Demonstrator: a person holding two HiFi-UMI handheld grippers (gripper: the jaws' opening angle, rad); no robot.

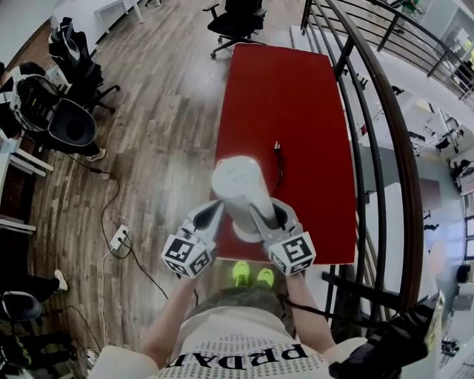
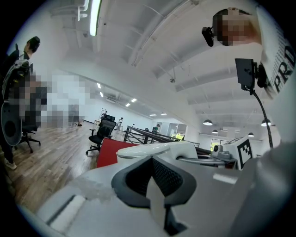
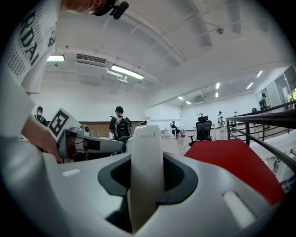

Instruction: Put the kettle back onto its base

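Right gripper (image 3: 147,178): jaws partly open and clamped on the white handle (image 3: 147,148) of the electric kettle (image 1: 237,185). In the right gripper view the handle stands upright and fills the gap between the two dark pads, touching both.

Left gripper (image 2: 155,187): jaws drawn close together, with a thin pale edge between the pads. This appears to be the lip of the kettle's spout, though the close view is too cramped to confirm it. The kettle's flat white lid (image 2: 148,149) sits directly beyond these jaws.

Position of the kettle: upright and carried between the two grippers, the left one at its left side and the right one at its right. It is over the near end of the red table (image 1: 285,96), close to the edge nearest the person. The marker cubes on both grippers face the head camera.

Table surface: a black cord (image 1: 279,166) lies on the red top just beyond the kettle and runs away from the person.

Surroundings: a dark metal railing (image 1: 370,96) runs along the table's right side. A black office chair (image 1: 237,22) stands at its far end. The wooden floor (image 1: 163,111) lies to the left, with a white power strip (image 1: 118,237) on it. The person's green shoes (image 1: 252,275) show below the table's near edge.
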